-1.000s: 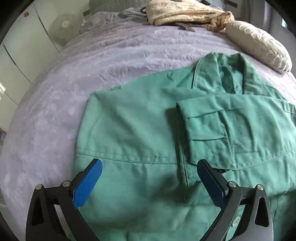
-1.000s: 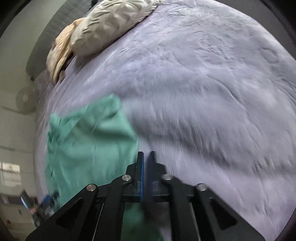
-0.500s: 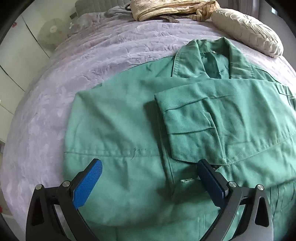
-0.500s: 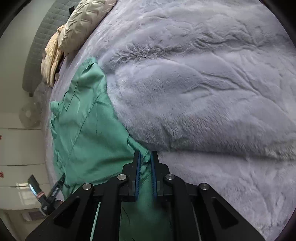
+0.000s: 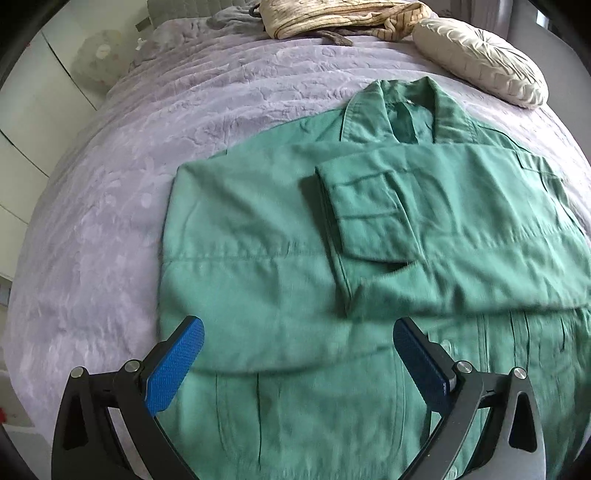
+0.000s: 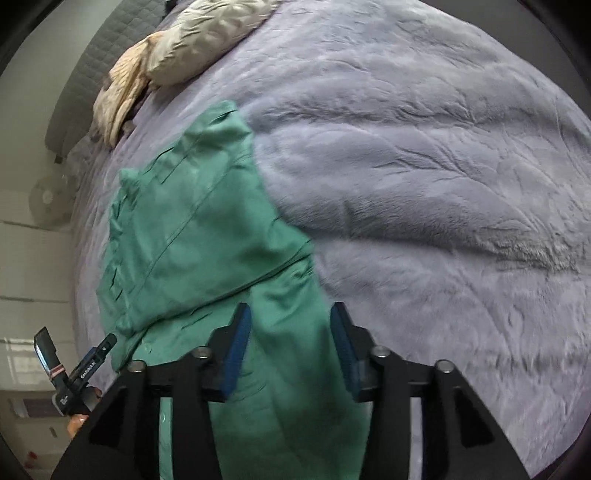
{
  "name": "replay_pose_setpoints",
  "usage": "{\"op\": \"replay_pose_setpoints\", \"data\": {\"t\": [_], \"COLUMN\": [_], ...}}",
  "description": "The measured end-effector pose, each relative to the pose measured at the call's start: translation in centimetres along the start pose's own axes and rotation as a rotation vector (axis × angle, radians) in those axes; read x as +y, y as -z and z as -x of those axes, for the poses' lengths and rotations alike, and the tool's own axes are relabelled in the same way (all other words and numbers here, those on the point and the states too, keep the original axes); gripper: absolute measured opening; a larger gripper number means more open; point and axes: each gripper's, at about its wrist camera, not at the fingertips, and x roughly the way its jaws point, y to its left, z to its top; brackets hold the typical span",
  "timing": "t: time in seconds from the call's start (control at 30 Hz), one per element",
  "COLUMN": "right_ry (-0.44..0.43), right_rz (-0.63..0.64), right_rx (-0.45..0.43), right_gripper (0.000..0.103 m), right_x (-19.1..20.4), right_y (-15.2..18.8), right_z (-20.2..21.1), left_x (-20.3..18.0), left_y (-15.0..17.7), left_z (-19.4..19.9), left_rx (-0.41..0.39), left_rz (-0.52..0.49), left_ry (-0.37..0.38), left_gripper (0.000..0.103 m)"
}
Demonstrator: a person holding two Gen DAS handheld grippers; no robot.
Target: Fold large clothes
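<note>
Green jacket lies spread flat on the lilac bedspread, collar toward the head of the bed and one sleeve folded across the chest, its cuff resting near the middle of the front. From the left wrist view, the left gripper hangs over the lower part of the jacket with its blue-padded fingers spread wide, nothing between them. A pale round cushion sits beyond the collar on the right, and a crumpled tan blanket is bunched at the head of the bed, just beside the cushion. From the right wrist view, the right gripper is over the jacket's edge where green cloth meets bedspread; its fingers stand partly apart, with the fabric showing in the gap, but I cannot tell whether they touch it. The other gripper shows small at the lower left of that view, near the jacket's far side. A white fan stands against the wall past the bed.
</note>
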Motion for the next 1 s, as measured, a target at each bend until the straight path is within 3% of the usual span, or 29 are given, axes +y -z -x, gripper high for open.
{"op": "replay_pose_setpoints", "data": {"t": [0.3, 0.43, 0.6, 0.77, 1.0], "right_ry": [-0.029, -0.037, -0.042, -0.074, -0.080], "right_rz": [0.034, 0.045, 0.065, 0.074, 0.059], "right_rx": [0.043, 0.053, 0.068, 0.090, 0.109], "right_gripper": [0.057, 0.069, 0.072, 0.103, 0.103], "right_x": [3.8, 5.1, 6.5, 7.4, 8.3], "right_y": [2.5, 3.5, 4.9, 6.5, 8.9], "right_z": [0.1, 0.6, 1.1, 1.2, 1.6], "left_x": [1.9, 3.1, 4.8, 5.8, 7.6], "left_y": [2.7, 4.0, 5.9, 7.8, 9.2], "left_z": [2.4, 3.3, 4.2, 4.8, 5.5], "left_rx": [0.054, 0.068, 0.076, 0.112, 0.126], "left_rz": [0.011, 0.036, 0.093, 0.066, 0.058], "left_ry": [-0.001, -0.010, 0.032, 0.036, 0.025], "left_gripper": [0.103, 0.103, 0.103, 0.103, 0.103]}}
